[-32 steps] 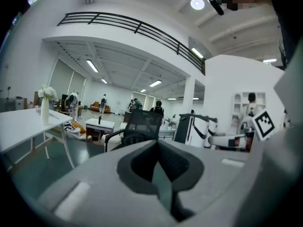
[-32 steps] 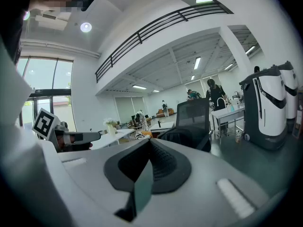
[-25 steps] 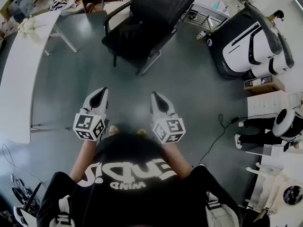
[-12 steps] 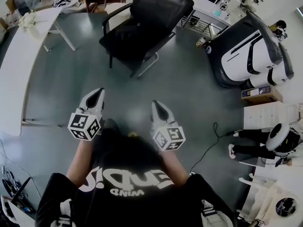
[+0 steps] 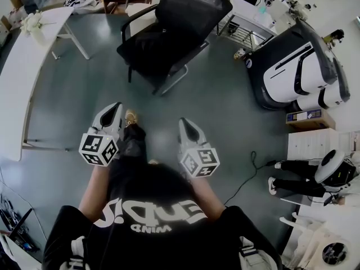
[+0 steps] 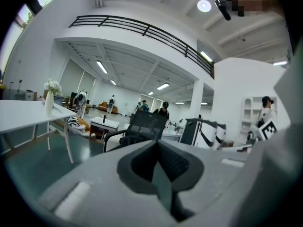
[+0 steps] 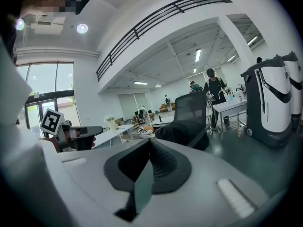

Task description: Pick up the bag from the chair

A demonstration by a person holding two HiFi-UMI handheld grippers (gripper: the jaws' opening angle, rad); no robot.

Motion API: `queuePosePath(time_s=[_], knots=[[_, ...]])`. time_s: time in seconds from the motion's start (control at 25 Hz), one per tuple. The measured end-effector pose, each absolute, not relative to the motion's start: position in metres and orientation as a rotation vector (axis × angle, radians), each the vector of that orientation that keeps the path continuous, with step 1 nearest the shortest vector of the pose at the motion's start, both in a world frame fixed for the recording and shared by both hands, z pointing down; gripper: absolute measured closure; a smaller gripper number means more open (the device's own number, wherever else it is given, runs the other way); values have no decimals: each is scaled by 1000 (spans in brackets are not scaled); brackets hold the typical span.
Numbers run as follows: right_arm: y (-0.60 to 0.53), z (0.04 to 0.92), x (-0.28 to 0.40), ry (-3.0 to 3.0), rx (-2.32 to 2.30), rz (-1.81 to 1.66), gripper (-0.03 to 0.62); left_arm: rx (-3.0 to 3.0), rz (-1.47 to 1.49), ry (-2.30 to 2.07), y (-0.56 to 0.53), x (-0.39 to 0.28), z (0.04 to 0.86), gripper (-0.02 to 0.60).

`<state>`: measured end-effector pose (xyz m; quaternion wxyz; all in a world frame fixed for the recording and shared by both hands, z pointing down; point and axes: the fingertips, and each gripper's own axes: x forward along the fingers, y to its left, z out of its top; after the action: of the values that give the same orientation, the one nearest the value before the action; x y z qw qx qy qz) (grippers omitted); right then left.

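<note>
A black mesh-backed office chair point(image 5: 180, 21) stands on the grey floor ahead of me, and a black bag point(image 5: 147, 45) lies slumped on its seat. The left gripper view shows the chair point(image 6: 144, 124) in the distance. In the right gripper view the bag point(image 7: 176, 132) is a dark heap on the seat. My left gripper point(image 5: 115, 107) and right gripper point(image 5: 184, 122) are held side by side in front of my body, well short of the chair. Both are shut, with nothing between the jaws.
A long white desk point(image 5: 19, 83) runs along the left. A large white-and-black machine point(image 5: 295, 58) stands at the right, with a wire cart point(image 5: 243, 30) behind the chair. A black cable point(image 5: 247, 170) trails on the floor at the right. My foot point(image 5: 131, 118) shows between the grippers.
I have stepped forward toward the chair; the floor and the cable have slid back in view, and a foot now shows ahead. Both grippers stay shut and level.
</note>
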<state>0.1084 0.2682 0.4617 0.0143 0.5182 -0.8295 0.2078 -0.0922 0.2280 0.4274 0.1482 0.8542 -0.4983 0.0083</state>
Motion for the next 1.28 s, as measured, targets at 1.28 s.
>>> queuePosePath(time_s=[1.28], knots=[[-134,438,40,-2532,1693,709,592,2512,79,-1180,-180,-138,436,578]])
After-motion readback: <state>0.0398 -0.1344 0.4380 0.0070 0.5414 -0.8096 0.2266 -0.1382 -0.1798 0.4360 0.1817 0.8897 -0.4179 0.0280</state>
